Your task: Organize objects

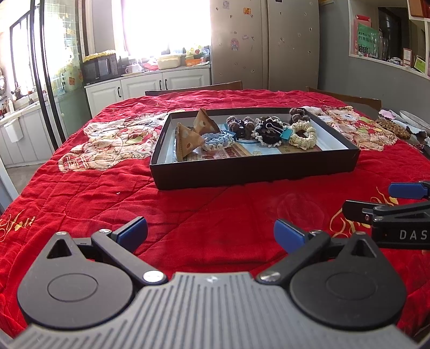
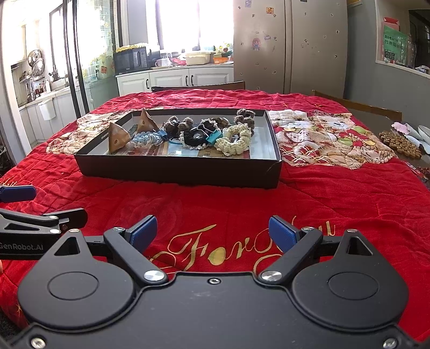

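Jaws of left gripper [image 1: 211, 233] and right gripper [image 2: 213, 233] apart, empty; crocheted scrunchies [image 1: 301, 135] heaped inside shallow black cardboard tray [image 1: 255, 169] mid-surface.

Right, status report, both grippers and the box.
Left gripper open, empty. Right gripper open, empty. Black box ahead, scrunchies and clips inside. Nothing in the way.

Domestic kitchen with dining area. A table under a red quilted cloth [image 1: 107, 193] stands in front, wooden chair backs [image 1: 193, 87] at its far edge. Beyond it, white base cabinets [image 2: 174, 77] carry a microwave oven [image 2: 130, 60], a mug and food containers beneath a bright window [image 1: 166, 24]. A tall refrigerator [image 2: 290, 45] bears stickers; pans hang at far left [image 2: 36, 63].
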`<control>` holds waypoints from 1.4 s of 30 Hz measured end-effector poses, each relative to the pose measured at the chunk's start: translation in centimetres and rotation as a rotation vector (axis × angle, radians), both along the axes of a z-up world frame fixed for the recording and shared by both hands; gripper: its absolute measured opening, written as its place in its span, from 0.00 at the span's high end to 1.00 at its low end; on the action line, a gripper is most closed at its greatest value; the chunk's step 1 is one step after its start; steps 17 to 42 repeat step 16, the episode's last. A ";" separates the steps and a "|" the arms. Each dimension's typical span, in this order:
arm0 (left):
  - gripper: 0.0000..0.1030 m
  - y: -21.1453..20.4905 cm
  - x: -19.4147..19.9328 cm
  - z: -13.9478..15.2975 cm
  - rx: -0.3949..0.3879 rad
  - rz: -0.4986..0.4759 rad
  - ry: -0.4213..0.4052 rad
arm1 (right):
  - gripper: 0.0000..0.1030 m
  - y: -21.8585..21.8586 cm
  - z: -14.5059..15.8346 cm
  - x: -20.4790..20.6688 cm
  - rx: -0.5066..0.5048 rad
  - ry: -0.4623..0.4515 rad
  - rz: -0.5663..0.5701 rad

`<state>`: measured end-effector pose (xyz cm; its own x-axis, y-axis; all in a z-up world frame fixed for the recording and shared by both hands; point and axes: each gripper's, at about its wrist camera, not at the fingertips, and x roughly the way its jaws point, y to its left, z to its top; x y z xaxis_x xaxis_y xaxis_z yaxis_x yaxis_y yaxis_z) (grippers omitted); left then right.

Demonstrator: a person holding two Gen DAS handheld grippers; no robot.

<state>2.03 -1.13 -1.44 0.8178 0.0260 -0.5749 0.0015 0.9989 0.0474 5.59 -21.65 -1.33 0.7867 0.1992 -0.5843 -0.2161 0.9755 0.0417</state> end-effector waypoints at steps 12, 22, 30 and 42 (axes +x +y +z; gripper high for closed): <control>0.00 -0.1 0.0 -0.2 -0.001 -0.012 0.010 | 0.13 0.1 -0.1 0.0 0.000 0.005 0.000; 0.00 -0.1 0.0 -0.2 -0.008 -0.024 0.003 | 0.13 0.1 -0.4 0.1 0.004 0.011 -0.001; 0.00 -0.1 0.0 -0.2 -0.008 -0.024 0.003 | 0.13 0.1 -0.4 0.1 0.004 0.011 -0.001; 0.00 -0.1 0.0 -0.2 -0.008 -0.024 0.003 | 0.13 0.1 -0.4 0.1 0.004 0.011 -0.001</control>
